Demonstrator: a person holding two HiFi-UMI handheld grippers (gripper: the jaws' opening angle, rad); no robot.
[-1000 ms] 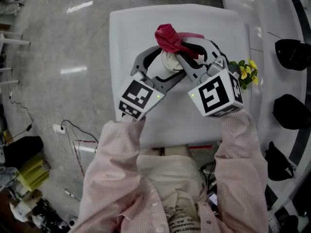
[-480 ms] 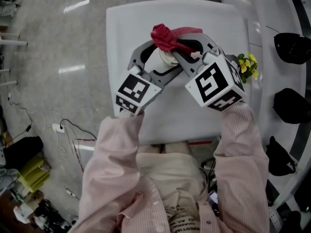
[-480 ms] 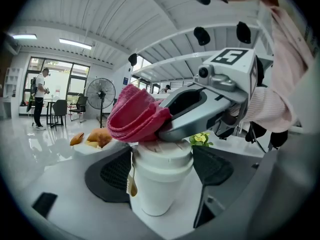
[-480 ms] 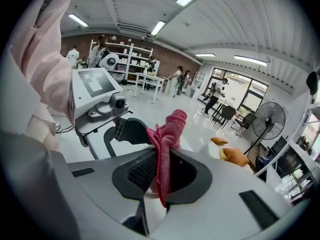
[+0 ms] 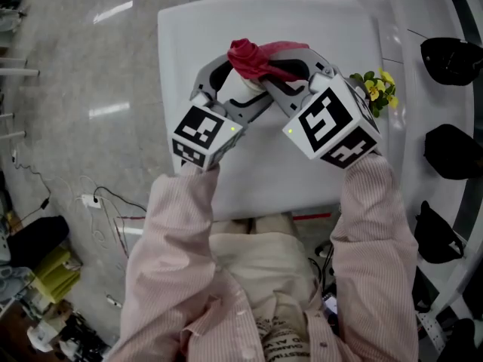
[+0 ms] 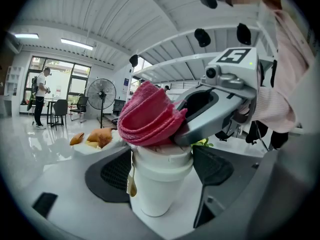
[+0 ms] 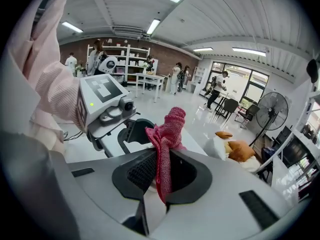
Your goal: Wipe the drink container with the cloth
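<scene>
On the white bench [image 5: 332, 29], head view, left to right: left gripper [image 5: 240, 98] reaches in from 7 o'clock, marker cube toward the person. Its jaws are clamped on the drink container [image 5: 246, 87], one on each side. Container is a white lidded cup, upright, base on the bench, roughly 10 o'clock of bench centre. Left gripper view confirms it: left gripper [image 6: 162, 173] has both dark pads against the cup [image 6: 159, 186] just under the lid rim. A small tan tag [image 6: 131, 184] hangs at the cup's 9 o'clock side. The red cloth [image 5: 253, 57] is bunched on top of the lid, at 12 o'clock of the cup in that view [image 6: 147, 116], touching the lid. Right gripper [image 5: 290, 72] comes in from 5 o'clock and crosses over the left one, jaws pinching the cloth. Right gripper view: right gripper [image 7: 160, 170] has the cloth [image 7: 167, 129] squeezed between its jaws, with a wad sticking up past the tips toward 12 o'clock. Yellow flowers [image 5: 375, 93] sit at the bench's 3 o'clock edge, just beside the right gripper's cube. Background in the gripper views: pastries [image 6: 95, 136] at 9 o'clock of the cup, and a standing fan [image 7: 272, 111] on the floor beyond.
</scene>
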